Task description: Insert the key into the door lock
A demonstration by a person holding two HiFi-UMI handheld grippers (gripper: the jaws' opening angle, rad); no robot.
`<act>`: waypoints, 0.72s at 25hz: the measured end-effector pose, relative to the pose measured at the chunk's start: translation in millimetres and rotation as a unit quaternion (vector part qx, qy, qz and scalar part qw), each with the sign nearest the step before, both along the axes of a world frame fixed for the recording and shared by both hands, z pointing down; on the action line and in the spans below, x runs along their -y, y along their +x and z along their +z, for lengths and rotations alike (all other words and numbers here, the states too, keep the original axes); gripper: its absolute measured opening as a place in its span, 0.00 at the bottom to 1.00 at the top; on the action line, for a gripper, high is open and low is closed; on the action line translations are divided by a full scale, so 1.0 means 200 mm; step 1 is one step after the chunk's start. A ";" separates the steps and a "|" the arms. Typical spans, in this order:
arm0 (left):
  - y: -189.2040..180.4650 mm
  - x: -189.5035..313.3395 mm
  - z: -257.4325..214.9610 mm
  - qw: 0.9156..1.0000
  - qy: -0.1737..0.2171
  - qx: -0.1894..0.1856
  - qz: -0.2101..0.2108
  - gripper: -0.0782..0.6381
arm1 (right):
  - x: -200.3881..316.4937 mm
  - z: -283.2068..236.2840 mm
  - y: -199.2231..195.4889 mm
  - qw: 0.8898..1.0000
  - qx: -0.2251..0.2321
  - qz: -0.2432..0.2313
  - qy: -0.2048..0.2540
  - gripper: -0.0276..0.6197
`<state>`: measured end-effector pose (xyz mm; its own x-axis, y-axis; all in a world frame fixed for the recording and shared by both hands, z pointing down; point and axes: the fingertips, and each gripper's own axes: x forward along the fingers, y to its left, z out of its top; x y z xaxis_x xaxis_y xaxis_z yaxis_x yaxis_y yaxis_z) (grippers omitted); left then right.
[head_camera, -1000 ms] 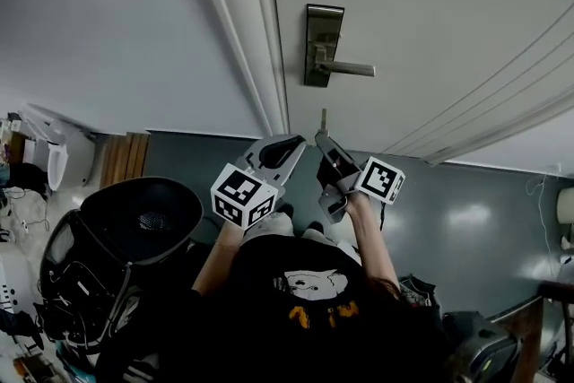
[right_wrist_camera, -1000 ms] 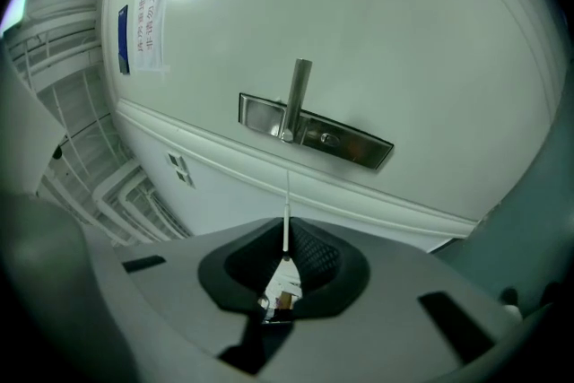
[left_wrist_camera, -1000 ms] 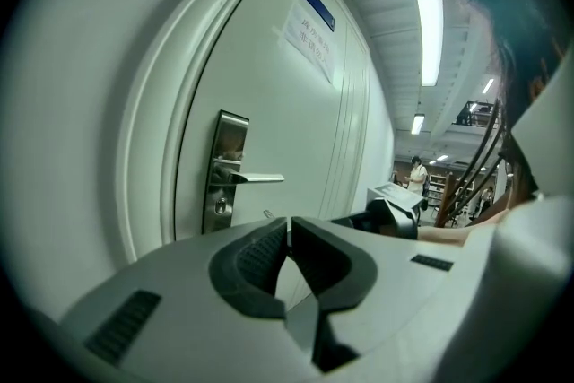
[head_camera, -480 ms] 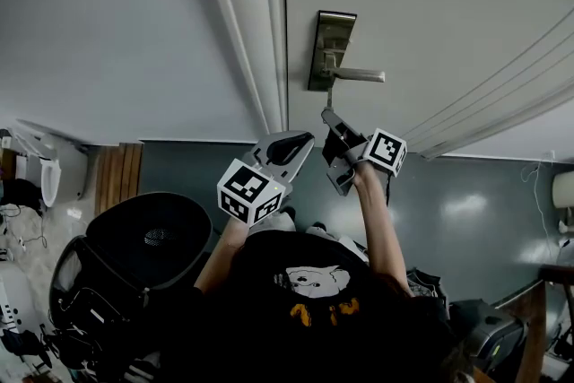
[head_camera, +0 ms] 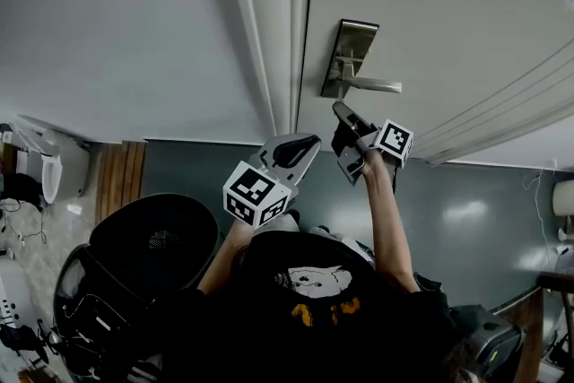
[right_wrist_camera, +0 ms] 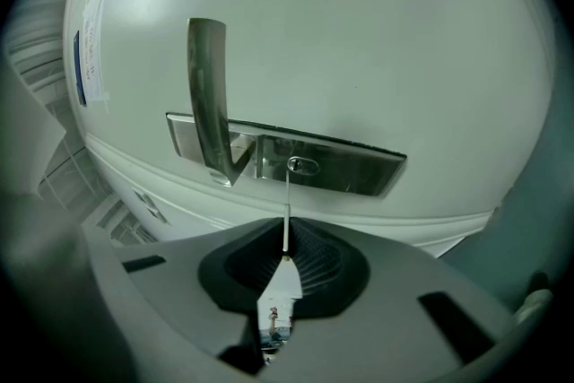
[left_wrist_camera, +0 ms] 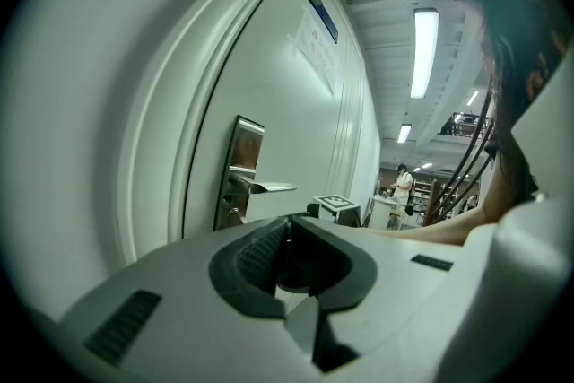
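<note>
A steel lock plate (head_camera: 351,58) with a lever handle (head_camera: 377,86) sits on the white door (head_camera: 448,4). My right gripper (head_camera: 342,111) is just below the plate, shut on a thin key (right_wrist_camera: 286,215). In the right gripper view the key's tip touches the keyhole (right_wrist_camera: 300,164) in the lock plate (right_wrist_camera: 350,168), beside the lever handle (right_wrist_camera: 207,99). How deep the key sits I cannot tell. My left gripper (head_camera: 291,150) hangs lower, left of the right one and away from the door, shut with nothing in it (left_wrist_camera: 287,260).
The door frame (head_camera: 269,22) runs left of the lock, with a plain wall (head_camera: 117,22) beyond. A black round seat (head_camera: 152,238) and clutter stand on the floor at lower left. Grey floor (head_camera: 466,211) lies under the door. A distant person (left_wrist_camera: 401,184) stands down the corridor.
My right gripper has risen with the key from below the lever to the lock plate, bringing the key tip to the keyhole. The left gripper has stayed low.
</note>
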<state>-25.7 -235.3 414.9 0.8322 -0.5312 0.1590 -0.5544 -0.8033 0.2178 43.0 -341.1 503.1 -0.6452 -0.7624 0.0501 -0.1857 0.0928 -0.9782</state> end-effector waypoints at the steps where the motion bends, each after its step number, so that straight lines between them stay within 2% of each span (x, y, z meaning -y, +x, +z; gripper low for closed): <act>1: -0.01 0.01 0.00 1.000 -0.001 0.000 -0.002 0.14 | 0.01 0.00 0.00 1.000 0.005 0.002 -0.002 0.07; 8: -0.05 0.02 0.01 1.000 -0.005 0.000 -0.009 0.14 | 0.04 -0.02 0.00 1.000 0.025 0.004 0.000 0.07; 13: -0.06 0.03 0.01 1.000 -0.006 -0.001 -0.011 0.14 | 0.04 -0.03 -0.01 0.998 0.057 0.005 -0.002 0.07; 18: -0.04 0.04 0.02 1.000 -0.007 -0.001 -0.010 0.14 | 0.02 0.01 -0.02 0.998 0.057 -0.001 -0.013 0.07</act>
<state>-33.8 -243.9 419.3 0.8223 -0.5446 0.1652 -0.5691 -0.7893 0.2306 38.9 -345.5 505.2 -0.6497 -0.7601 -0.0045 -0.0719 0.0673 -0.9951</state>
